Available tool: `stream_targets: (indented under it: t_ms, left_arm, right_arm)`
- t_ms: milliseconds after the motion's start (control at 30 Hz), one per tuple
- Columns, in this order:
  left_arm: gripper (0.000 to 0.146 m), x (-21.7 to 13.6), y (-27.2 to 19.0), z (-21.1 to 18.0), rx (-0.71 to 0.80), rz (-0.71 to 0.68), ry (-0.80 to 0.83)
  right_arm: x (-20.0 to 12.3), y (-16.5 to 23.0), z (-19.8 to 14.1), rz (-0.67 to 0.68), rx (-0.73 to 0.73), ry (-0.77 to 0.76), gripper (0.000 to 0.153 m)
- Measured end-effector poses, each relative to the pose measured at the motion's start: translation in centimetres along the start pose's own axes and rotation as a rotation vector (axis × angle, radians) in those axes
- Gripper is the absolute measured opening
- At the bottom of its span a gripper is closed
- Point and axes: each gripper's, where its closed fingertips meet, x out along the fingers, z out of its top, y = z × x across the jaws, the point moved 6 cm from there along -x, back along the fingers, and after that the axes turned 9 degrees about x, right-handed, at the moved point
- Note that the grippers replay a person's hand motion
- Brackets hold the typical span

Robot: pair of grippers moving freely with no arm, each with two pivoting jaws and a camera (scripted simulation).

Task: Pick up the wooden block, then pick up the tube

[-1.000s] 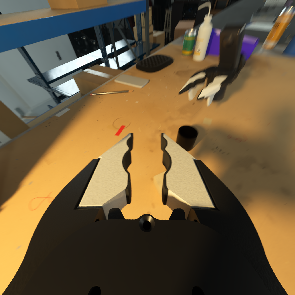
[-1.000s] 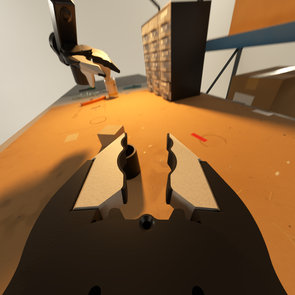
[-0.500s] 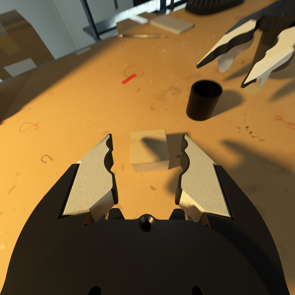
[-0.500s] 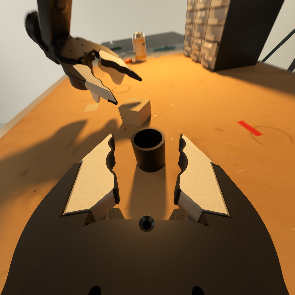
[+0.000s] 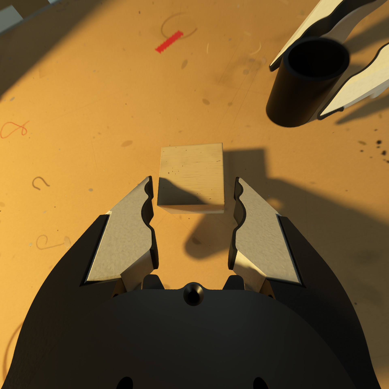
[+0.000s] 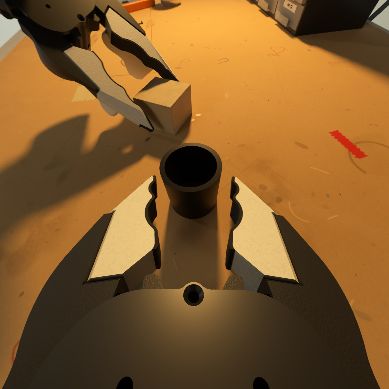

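The left gripper (image 5: 193,179), fingers spread wide and empty, straddles the wooden block (image 5: 191,176); the right gripper (image 6: 193,179), likewise spread, brackets the upright tube (image 6: 190,181) mid-bench (image 6: 273,105).

The orange-brown table (image 5: 105,101) is scuffed, with pen scribbles and dark specks. A red tape strip (image 6: 348,143) lies flat beside a drawn circle. A dark drawer cabinet (image 6: 315,16) stands at the far right; an orange marker (image 6: 137,2) lies at the far edge.
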Motion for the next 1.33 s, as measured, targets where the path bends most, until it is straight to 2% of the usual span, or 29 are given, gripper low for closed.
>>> stream_targets:
  t_ms: [67,133,200,300,400,533,633,767,900,1333]
  left_arm:
    - [0.068,0.5,0.0,-0.3,0.013,-0.001,0.039]
    - [0.066,0.5,0.1,-0.4,0.023,-0.014,0.051]
    - [0.066,-0.3,0.5,-0.2,0.015,-0.025,0.049]
    - [0.066,-2.7,1.3,1.5,-0.007,-0.039,-0.081]
    - [0.066,-4.4,0.7,4.8,0.122,-0.218,-0.224]
    - [0.066,-3.0,0.7,7.7,0.496,-0.319,-0.247]
    - [0.066,-1.5,0.8,8.8,0.498,-0.562,-0.294]
    - [0.066,-0.4,1.4,9.0,0.509,-0.674,-0.307]
    - [0.066,0.6,1.6,8.5,0.608,-0.658,-0.238]
    - [0.066,2.0,1.4,7.9,0.642,-0.745,-0.204]
  right_arm:
    - [0.1,0.2,0.0,-0.001,-0.017,0.018,0.060]
    - [-0.3,0.3,0.2,0.004,-0.023,0.024,0.053]
    - [-1.2,0.5,0.7,0.009,-0.015,0.005,0.053]
    - [-3.7,0.7,2.3,-0.007,-0.012,-0.055,0.053]
    - [-6.3,1.1,3.7,-0.013,-0.016,-0.115,0.053]
    - [-8.6,1.1,3.9,-0.023,-0.012,-0.152,0.053]
    - [-9.7,0.6,3.6,-0.020,0.023,-0.184,0.053]
    - [-10.4,0.2,3.3,-0.028,0.048,-0.210,0.053]
    - [-10.4,-0.1,3.0,-0.025,0.059,-0.209,0.053]
    - [-9.9,-0.8,2.0,-0.020,0.091,-0.167,0.053]
